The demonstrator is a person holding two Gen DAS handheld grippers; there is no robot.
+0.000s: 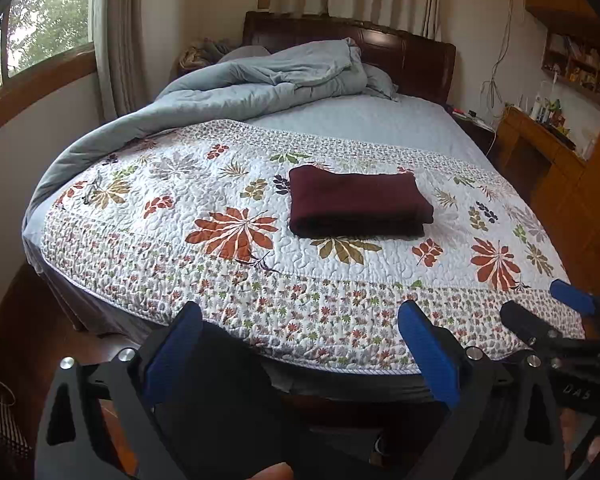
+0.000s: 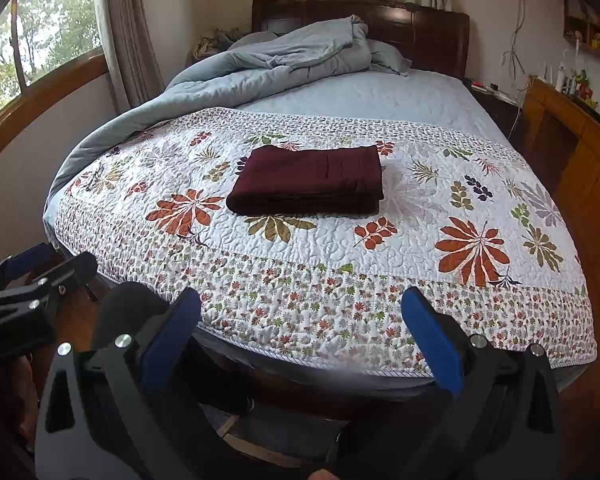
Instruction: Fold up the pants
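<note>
The maroon pants (image 1: 358,206) lie folded into a thick rectangle on the floral quilt (image 1: 236,280) in the middle of the bed. They show in the right wrist view (image 2: 308,182) too. My left gripper (image 1: 300,312) is open and empty, held back over the bed's near edge, well short of the pants. My right gripper (image 2: 300,300) is open and empty, also back at the near edge. The right gripper shows at the right edge of the left wrist view (image 1: 540,308); the left gripper shows at the left edge of the right wrist view (image 2: 48,262).
A rumpled grey-blue duvet (image 1: 220,88) lies along the bed's left side and head, by the dark headboard (image 1: 400,52). A wooden desk with clutter (image 1: 540,136) stands to the right. A window (image 1: 28,40) is on the left wall.
</note>
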